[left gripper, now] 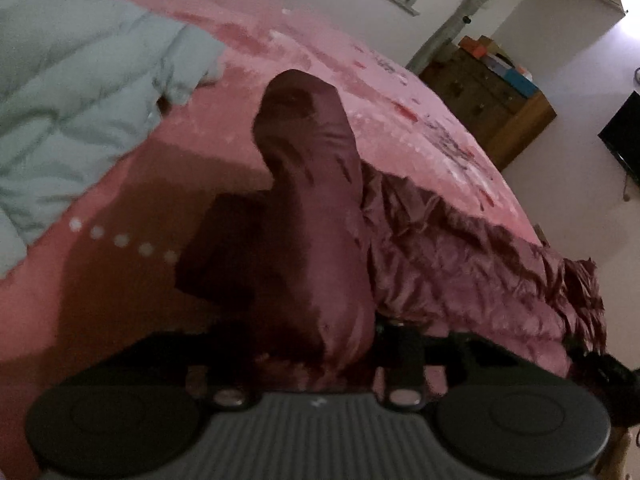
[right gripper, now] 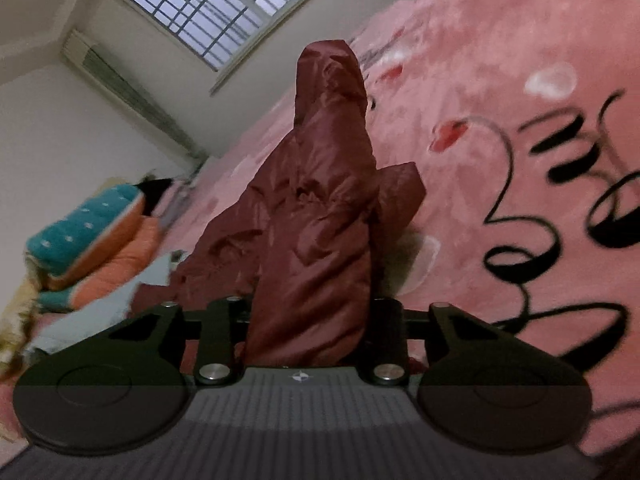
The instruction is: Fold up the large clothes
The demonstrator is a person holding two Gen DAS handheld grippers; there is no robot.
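A dark maroon padded jacket [left gripper: 460,248] lies crumpled on a pink blanket-covered bed [left gripper: 360,80]. In the left wrist view a bunch of its fabric rises between the jaws and drapes over the fingers, hiding them; my left gripper [left gripper: 310,168] is shut on that bunch. In the right wrist view another part of the maroon jacket [right gripper: 224,248] is lifted off the pink bed [right gripper: 500,80]. My right gripper [right gripper: 320,184] is shut on this fold, and the cloth covers its fingertips as well.
A pale mint quilted garment [left gripper: 80,80] lies on the bed to the left. A wooden cabinet [left gripper: 488,100] and a dark screen [left gripper: 624,136] stand beyond the bed. Stacked teal and orange blankets [right gripper: 92,232] sit below a barred window [right gripper: 224,8].
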